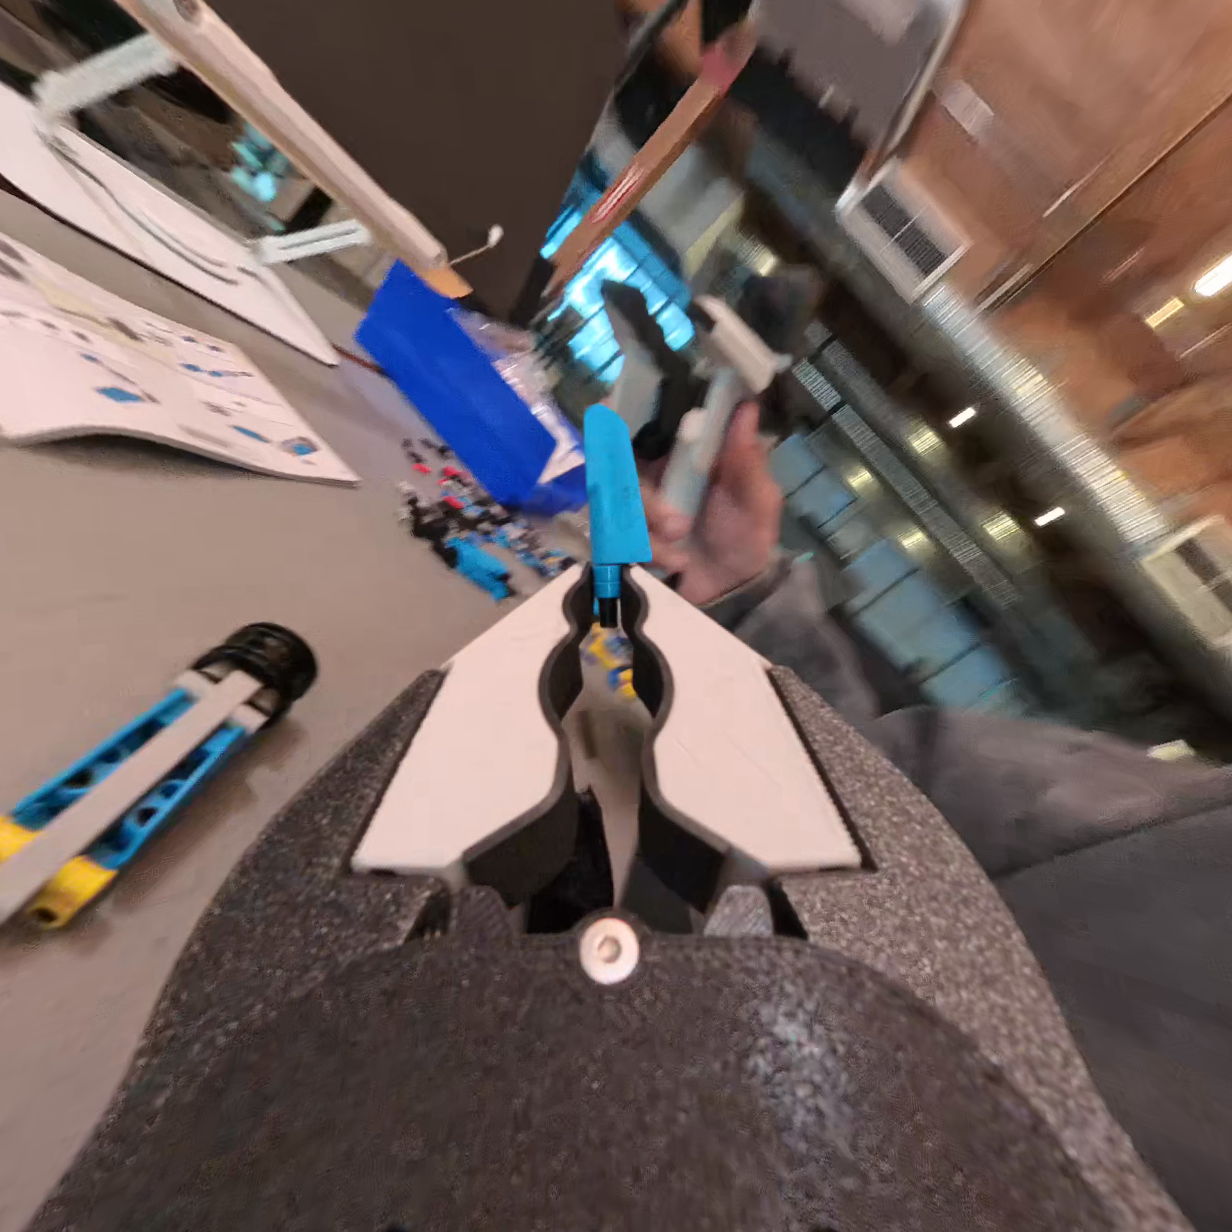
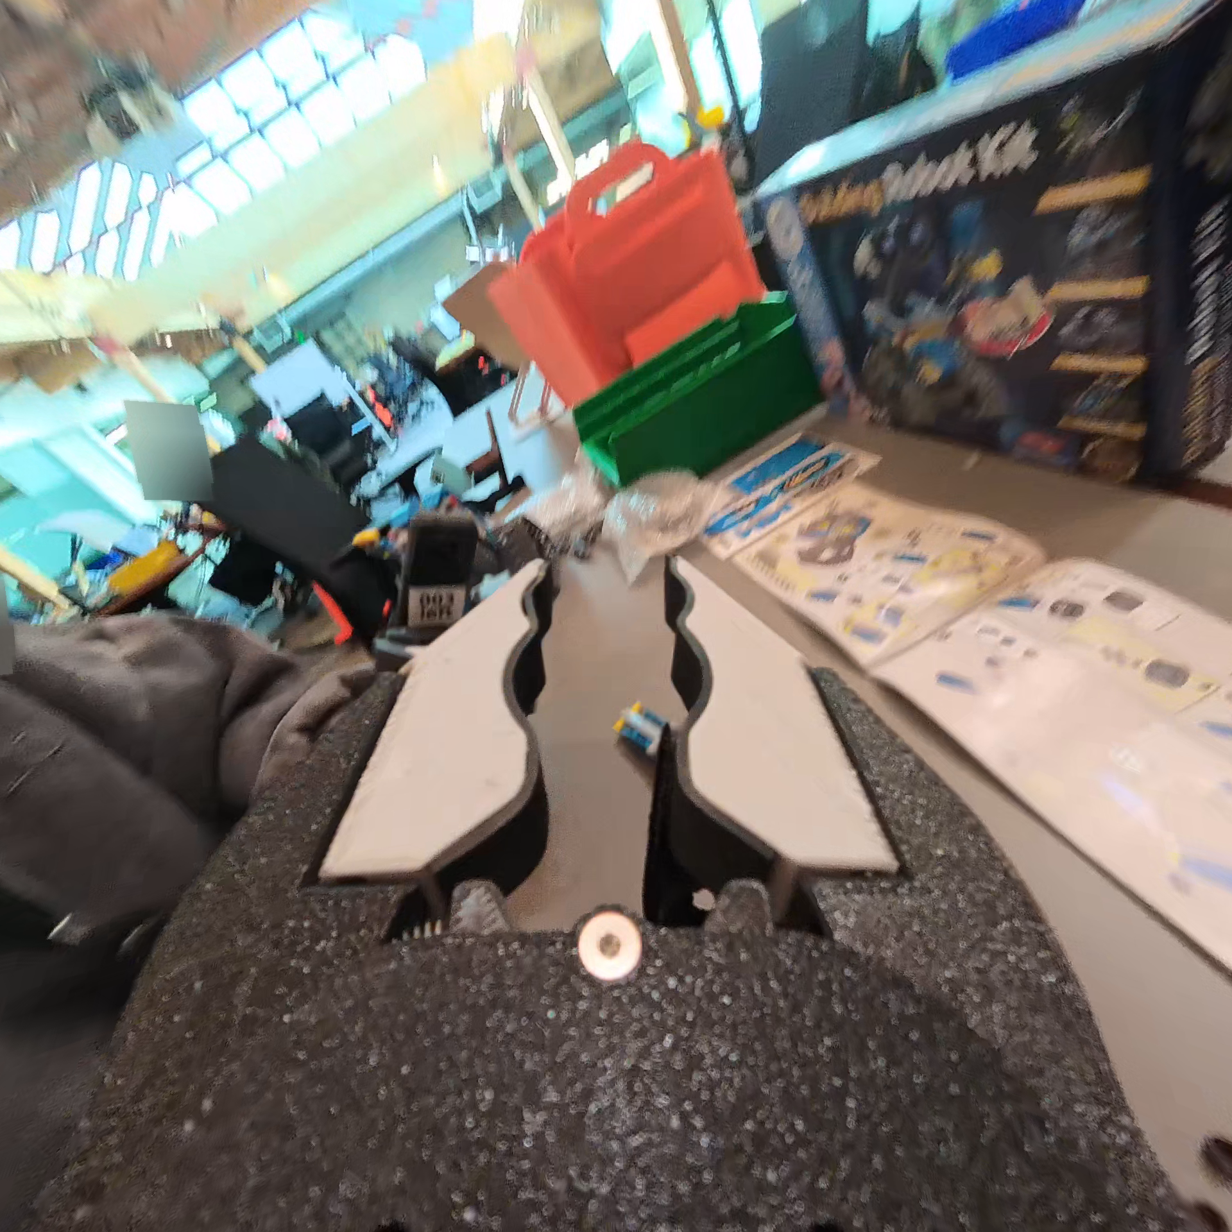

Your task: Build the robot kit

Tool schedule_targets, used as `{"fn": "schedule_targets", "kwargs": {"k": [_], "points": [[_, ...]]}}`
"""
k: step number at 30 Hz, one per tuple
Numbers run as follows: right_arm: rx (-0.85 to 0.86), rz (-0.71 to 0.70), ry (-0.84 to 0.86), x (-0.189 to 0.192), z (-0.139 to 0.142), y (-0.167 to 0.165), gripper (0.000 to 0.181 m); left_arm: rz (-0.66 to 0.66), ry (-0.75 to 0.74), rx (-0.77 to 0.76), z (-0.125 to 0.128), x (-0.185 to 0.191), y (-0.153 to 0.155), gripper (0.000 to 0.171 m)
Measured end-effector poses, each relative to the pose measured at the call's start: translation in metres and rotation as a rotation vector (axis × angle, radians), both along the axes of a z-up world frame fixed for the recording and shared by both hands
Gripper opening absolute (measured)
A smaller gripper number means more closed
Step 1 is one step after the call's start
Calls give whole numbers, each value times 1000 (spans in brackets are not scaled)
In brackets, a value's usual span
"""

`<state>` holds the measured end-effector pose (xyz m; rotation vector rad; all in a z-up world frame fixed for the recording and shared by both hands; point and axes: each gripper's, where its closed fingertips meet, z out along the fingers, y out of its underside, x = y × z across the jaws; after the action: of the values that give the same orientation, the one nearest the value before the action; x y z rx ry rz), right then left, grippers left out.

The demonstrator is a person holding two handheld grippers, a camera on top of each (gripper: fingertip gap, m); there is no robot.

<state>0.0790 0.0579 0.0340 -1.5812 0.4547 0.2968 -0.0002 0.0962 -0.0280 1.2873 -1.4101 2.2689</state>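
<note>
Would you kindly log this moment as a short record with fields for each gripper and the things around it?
left gripper: jaws shut on a blue pin-ended piece, held up off the table
right gripper: jaws open, nothing between them, low over the grey table
nearest to right gripper: small blue and yellow part on the table, beside the right jaw
left of left gripper: blue and grey beam assembly with a black spring end
farther off: pile of small parts, blue bag
paper: open instruction booklets
</note>
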Motion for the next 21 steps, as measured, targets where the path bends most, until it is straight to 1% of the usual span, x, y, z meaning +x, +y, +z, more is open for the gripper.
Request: {"fn": "schedule_targets", "kwargs": {"k": [2,4,5,6,7,8,9,11,12,14,15,16,17,18,19,20,21], "points": [[90,-60,5,12,-6,6,33,-32,37,-149,7,0,8,6],[144,-78,17,10,-23,13,34,-75,41,-233,13,-4,10,6],[165,-94,14,7,-32,14,34,-99,38,-253,15,-6,10,6],[179,-120,33,6,-40,15,33,-115,34,-257,15,-8,9,6],[177,-123,75,4,-43,17,37,-125,31,-249,15,-9,8,6],[163,-93,78,-3,-43,19,40,-124,31,-236,13,-9,7,6],[124,-93,32,-6,-46,21,39,-119,34,-223,11,-8,7,6],[34,-163,-73,1,-55,20,35,-115,42,-207,8,-6,6,6],[26,-166,-92,1,-53,21,35,-111,46,-207,7,-5,7,6],[52,-110,-95,-10,-45,23,38,-100,59,-198,3,-3,7,5],[87,-44,-113,-22,-37,25,43,-96,67,-189,1,-1,7,6],[118,35,-144,-38,-29,27,45,-100,76,-183,-1,-1,6,6],[98,103,-202,-53,-28,31,50,-112,84,-183,-2,-2,4,6],[48,154,-300,-67,-31,35,57,-125,97,-183,-4,-2,2,5],[-32,168,-422,-76,-39,38,60,-140,115,-187,-7,-3,1,5],[-124,143,-536,-77,-50,40,61,-160,134,-196,-9,-3,-1,5],[-199,120,-634,-78,-61,43,67,-183,148,-207,-9,-5,-3,5]]}}
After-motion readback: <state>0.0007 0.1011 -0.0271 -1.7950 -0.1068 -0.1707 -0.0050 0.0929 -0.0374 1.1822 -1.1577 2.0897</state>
